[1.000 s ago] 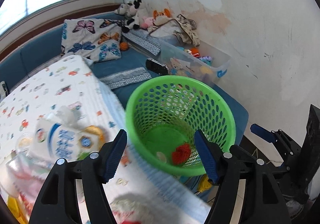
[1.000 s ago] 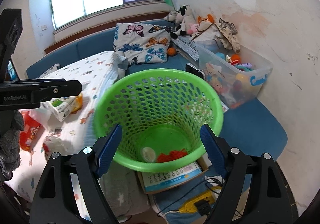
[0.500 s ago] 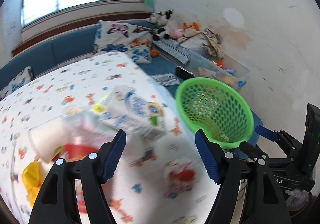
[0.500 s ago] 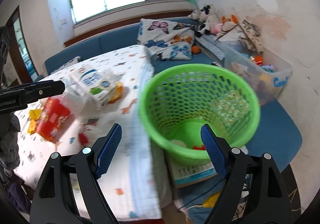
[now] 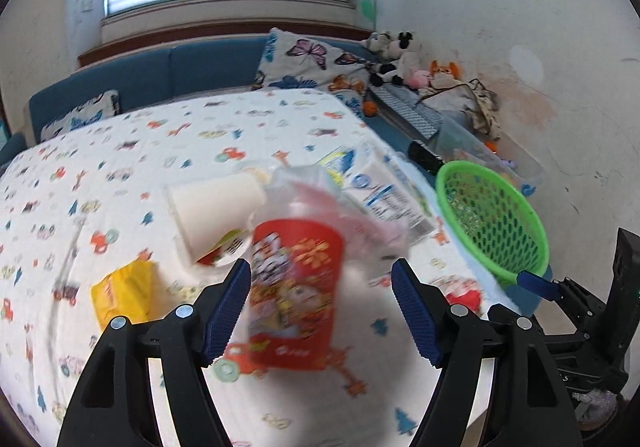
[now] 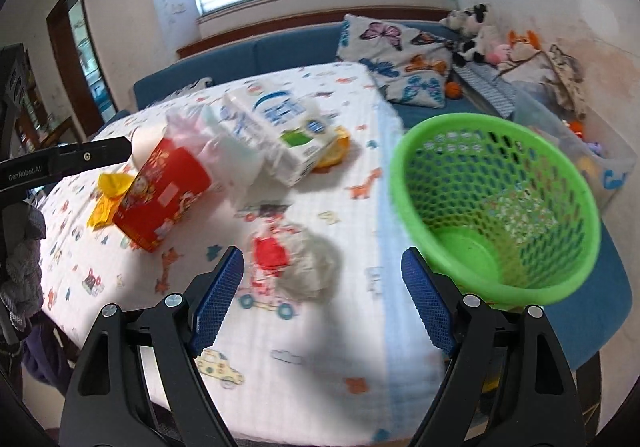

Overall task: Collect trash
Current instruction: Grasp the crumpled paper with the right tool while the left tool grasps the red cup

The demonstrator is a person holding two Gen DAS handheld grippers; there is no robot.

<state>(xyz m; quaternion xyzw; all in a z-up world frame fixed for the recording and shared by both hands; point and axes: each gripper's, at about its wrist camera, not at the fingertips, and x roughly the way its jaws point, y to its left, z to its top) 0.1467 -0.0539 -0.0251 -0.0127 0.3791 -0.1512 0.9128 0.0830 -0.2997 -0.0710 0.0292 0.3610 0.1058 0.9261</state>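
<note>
My left gripper (image 5: 320, 307) is open and empty, its jaws on either side of a red printed carton (image 5: 296, 295) lying on the patterned tablecloth. A white paper cup (image 5: 212, 207), a yellow wrapper (image 5: 122, 295), a clear plastic bag (image 5: 320, 187) and a white-blue tissue pack (image 5: 384, 191) lie around it. My right gripper (image 6: 320, 299) is open and empty above a crumpled wrapper with a red spot (image 6: 296, 263). The red carton (image 6: 160, 195) and tissue pack (image 6: 280, 131) lie beyond. The green basket (image 6: 500, 203) stands off the table's right edge and also shows in the left wrist view (image 5: 492, 219).
A blue sofa (image 5: 180, 71) with butterfly pillows (image 5: 312, 63) runs behind the table. A clear plastic bin with toys (image 6: 592, 151) and plush toys (image 5: 400, 59) line the wall at right. The table's right edge (image 6: 384, 207) drops beside the basket.
Both grippers have swung left from over the green basket to over the table. The left now straddles the red carton, and the right hangs over the crumpled wrapper.
</note>
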